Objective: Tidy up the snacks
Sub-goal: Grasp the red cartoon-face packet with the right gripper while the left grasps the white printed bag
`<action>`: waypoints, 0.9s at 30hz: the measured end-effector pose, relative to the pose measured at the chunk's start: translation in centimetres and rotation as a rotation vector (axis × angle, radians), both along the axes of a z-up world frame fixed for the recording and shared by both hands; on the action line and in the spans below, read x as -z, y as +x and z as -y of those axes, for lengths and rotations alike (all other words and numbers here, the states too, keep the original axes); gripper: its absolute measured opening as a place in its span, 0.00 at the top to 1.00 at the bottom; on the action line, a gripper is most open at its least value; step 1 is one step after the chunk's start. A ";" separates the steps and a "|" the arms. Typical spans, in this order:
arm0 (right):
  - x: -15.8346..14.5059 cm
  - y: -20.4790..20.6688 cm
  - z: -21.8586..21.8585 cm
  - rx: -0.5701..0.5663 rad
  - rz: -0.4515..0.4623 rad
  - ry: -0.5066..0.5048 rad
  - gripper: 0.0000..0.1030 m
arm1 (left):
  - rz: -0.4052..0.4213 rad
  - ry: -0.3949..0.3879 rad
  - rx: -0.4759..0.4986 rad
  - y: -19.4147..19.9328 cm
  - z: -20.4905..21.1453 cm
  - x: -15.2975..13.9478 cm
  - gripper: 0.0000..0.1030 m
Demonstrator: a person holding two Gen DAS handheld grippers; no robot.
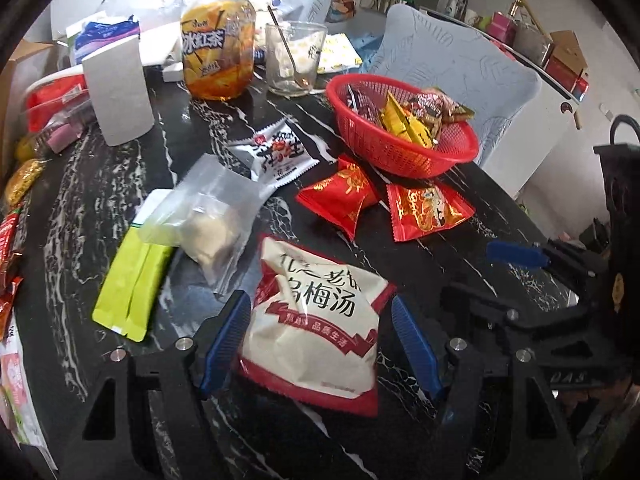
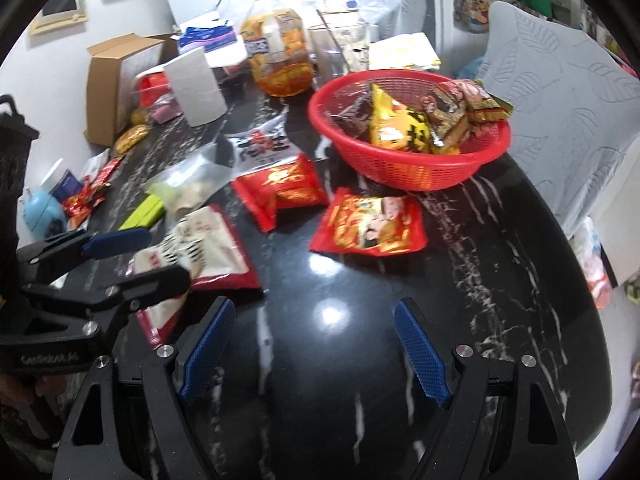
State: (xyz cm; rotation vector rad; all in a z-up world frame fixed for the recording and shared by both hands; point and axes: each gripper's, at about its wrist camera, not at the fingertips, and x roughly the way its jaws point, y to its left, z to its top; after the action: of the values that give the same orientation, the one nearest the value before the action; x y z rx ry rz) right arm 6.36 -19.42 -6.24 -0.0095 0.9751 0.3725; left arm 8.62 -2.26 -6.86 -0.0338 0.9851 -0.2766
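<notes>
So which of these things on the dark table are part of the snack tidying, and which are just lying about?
Part of the job:
- red plastic mesh basket
- white and red plum-drink packet, between the open left claw
- two red snack packets
- white peanut packet

Just lying about:
- iced tea bottle
- glass cup with spoon
- brown cardboard box

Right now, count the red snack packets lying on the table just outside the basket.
2. One red packet lies near the red basket, on its near left side; the other red packet lies right of the first. More could be hidden behind the basket.
</notes>
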 end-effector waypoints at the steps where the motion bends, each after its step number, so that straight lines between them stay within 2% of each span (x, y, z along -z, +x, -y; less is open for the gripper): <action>1: 0.1 0.3 0.1 0.006 0.000 -0.011 0.20 | -0.010 0.000 0.002 0.2 0.1 0.3 0.30; 6: 0.6 1.2 0.9 0.028 -0.006 -0.029 0.20 | -0.050 0.014 -0.007 0.6 0.3 1.6 0.30; 10: 0.7 2.0 1.4 0.046 -0.003 -0.032 0.20 | -0.050 0.025 -0.009 0.7 0.5 2.0 0.30; 16: 0.9 3.7 1.9 0.077 -0.015 -0.017 0.17 | -0.034 0.090 -0.007 0.5 1.4 2.2 0.30; 20: 1.3 5.1 2.1 0.101 -0.029 0.006 0.17 | -0.037 0.065 -0.041 0.8 0.8 2.4 0.30; 27: 1.9 6.7 1.7 0.101 -0.009 -0.037 0.17 | -0.024 0.052 -0.085 1.7 -0.2 2.3 0.32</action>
State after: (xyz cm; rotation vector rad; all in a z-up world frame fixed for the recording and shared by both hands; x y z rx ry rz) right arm 13.01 -21.15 -8.10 0.0085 0.9876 0.2618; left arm 10.36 -2.02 -9.17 -0.0317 1.0118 -0.1729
